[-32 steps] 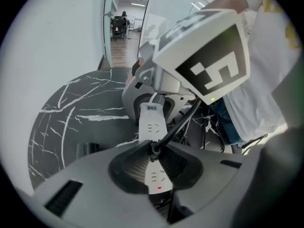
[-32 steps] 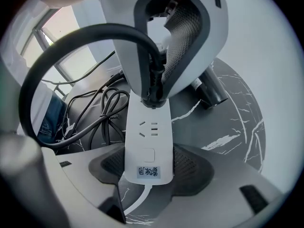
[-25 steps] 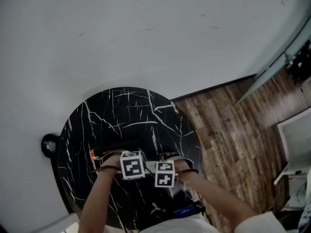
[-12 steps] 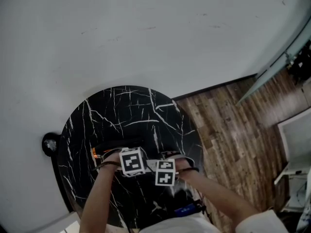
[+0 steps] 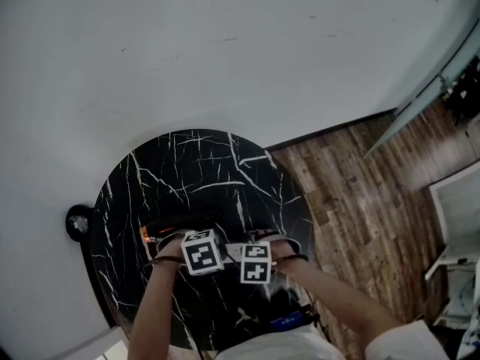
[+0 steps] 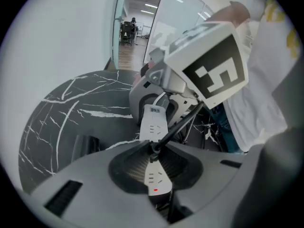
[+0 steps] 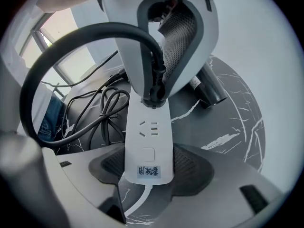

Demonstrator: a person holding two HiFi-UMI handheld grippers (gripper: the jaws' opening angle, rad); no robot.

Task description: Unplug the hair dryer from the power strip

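A white power strip lies on the black marble table. My right gripper is shut on the strip's labelled end, its pads against both sides. A black plug sits in the strip, and its thick black cord arcs away. My left gripper is shut on that plug; from the right gripper view its pale fingers come down around the plug. In the head view both grippers stand side by side near the table's front edge. A black hair dryer lies just beyond the strip.
Loose black cords lie coiled beside the strip. The round table stands against a white wall, with wood floor to its right. A small black round object sits off the table's left edge.
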